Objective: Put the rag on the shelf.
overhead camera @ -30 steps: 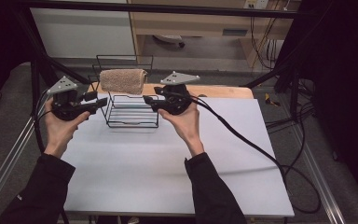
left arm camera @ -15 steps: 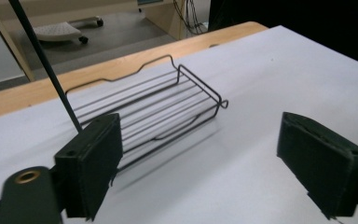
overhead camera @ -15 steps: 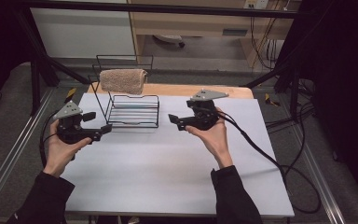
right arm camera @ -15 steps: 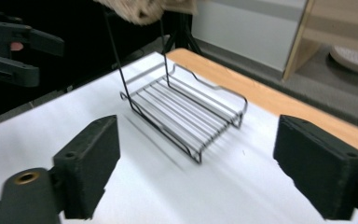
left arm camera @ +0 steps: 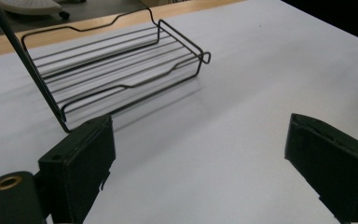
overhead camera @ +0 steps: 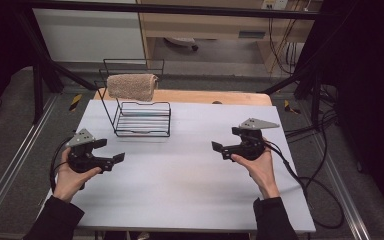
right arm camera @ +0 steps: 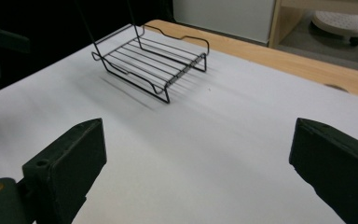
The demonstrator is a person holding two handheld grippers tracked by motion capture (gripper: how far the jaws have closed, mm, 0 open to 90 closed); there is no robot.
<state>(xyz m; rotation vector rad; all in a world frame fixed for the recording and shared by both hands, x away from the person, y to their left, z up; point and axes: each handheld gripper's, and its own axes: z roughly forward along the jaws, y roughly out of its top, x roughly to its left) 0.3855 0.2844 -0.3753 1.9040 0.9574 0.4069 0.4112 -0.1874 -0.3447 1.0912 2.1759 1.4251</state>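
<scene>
Both grippers are empty, each with its jaws spread wide over bare tabletop. The left gripper [overhead camera: 109,160] rests low at the near-left of the white table [overhead camera: 190,200], and the right gripper [overhead camera: 219,148] is held well apart from it on the other side, its jaws pointing back toward the middle. Ahead of the left gripper, and just to the right of its line, stands the black wire rack with a flat slatted shelf [overhead camera: 142,120]; in the left gripper view its near corner [left arm camera: 67,126] sits close beyond the left jaw. From the right gripper the rack lies well off, forward and to the left [right arm camera: 151,58]. A beige, coarse-knit towel [overhead camera: 131,86] hangs folded over the rack's top rail, above the shelf and untouched by either jaw.

Judging by this, the hanging step looks done and the hands are at rest. Any further move would call for reaching forward to the rail and pinching the cloth's edge.
</scene>
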